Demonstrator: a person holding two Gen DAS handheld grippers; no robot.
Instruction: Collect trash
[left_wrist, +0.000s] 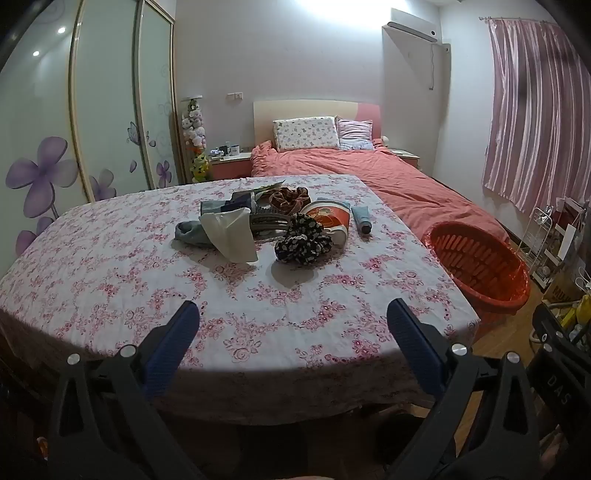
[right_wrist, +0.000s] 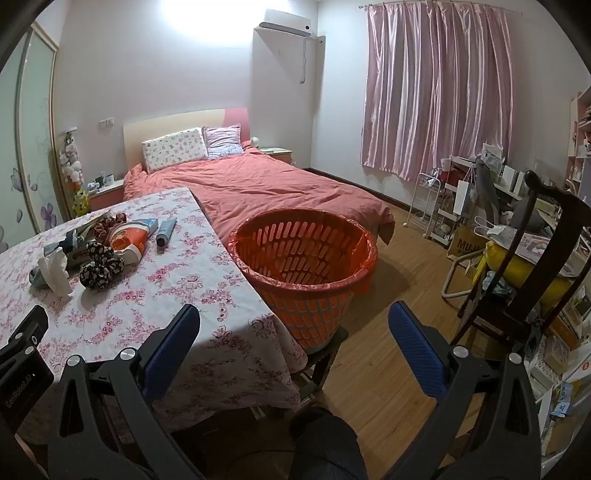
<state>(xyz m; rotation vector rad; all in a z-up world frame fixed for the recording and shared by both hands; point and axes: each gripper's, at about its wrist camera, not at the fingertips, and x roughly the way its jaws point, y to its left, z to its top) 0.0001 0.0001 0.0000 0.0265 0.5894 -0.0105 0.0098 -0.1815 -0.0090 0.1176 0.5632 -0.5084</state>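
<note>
Left wrist view: a crumpled white tissue (left_wrist: 231, 234) is seen mid-bench, at the near edge of a small heap of items. It is judged very light, soft and compressible; a pinch at its raised upper fold should suffice, with little risk of slip. Just behind it lies a crushed red-and-white paper cup (left_wrist: 328, 221) (thin-walled, best taken across the flattened rim), and beside that a small tube (left_wrist: 361, 219), stiffer and likely smoother. Two scrunchies, one dark floral (left_wrist: 303, 240) and one brown (left_wrist: 290, 197), are probably not trash. An orange basket (right_wrist: 306, 258) with a red liner is noted off the bench's right edge; nothing can be made out inside it. Jaws of the left gripper (left_wrist: 293, 325) and right gripper (right_wrist: 294, 326) are spread wide, holding nothing.
</note>
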